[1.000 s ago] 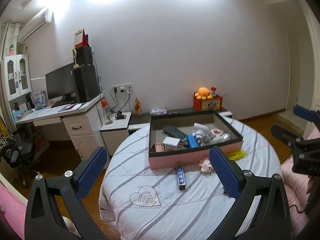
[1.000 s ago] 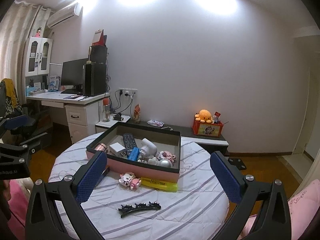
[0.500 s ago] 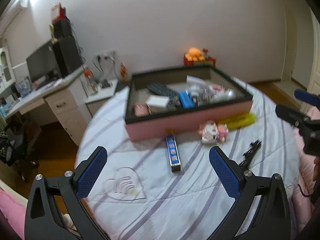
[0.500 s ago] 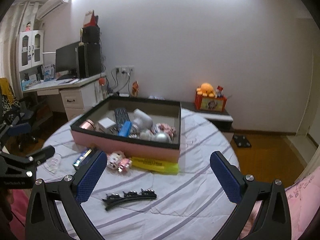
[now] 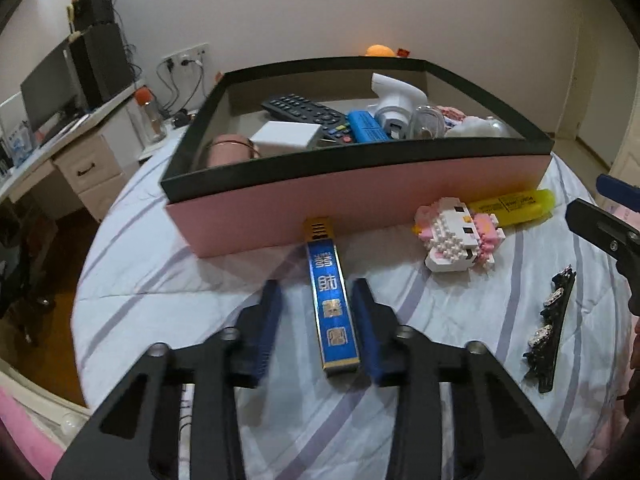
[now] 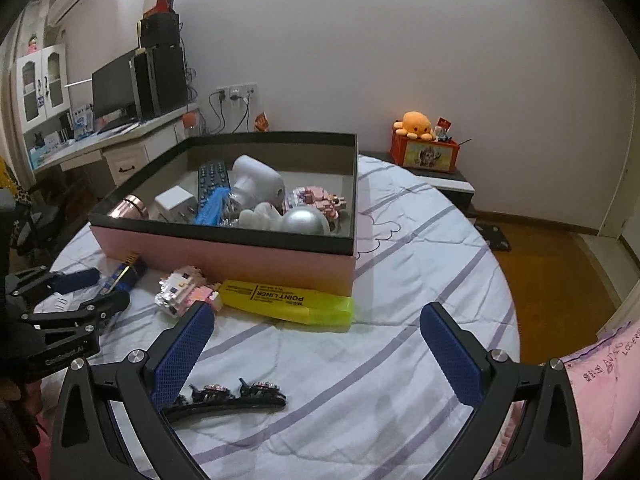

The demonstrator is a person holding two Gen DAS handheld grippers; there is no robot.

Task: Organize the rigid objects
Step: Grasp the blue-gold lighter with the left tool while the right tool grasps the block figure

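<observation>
A long blue-and-gold box (image 5: 331,304) lies on the striped cloth in front of the pink storage box (image 5: 360,196). My left gripper (image 5: 316,312) straddles it, its jaws narrowed around it, the right pad touching, a small gap at the left. It also shows in the right wrist view (image 6: 120,276). A pink-and-white brick toy (image 5: 456,236), a yellow highlighter (image 6: 288,298) and a black hair clip (image 6: 228,398) lie on the cloth. My right gripper (image 6: 316,344) is open and empty above the hair clip.
The pink box holds a remote (image 5: 304,114), a white thermometer (image 5: 396,100), a blue item (image 5: 366,126) and several others. A desk with a monitor (image 6: 116,92) stands at the left. An orange plush (image 6: 416,124) sits on a low shelf by the wall.
Both grippers came down and closer to the table. My left gripper's jaws narrowed from wide open around the blue-and-gold box. My right gripper stayed open.
</observation>
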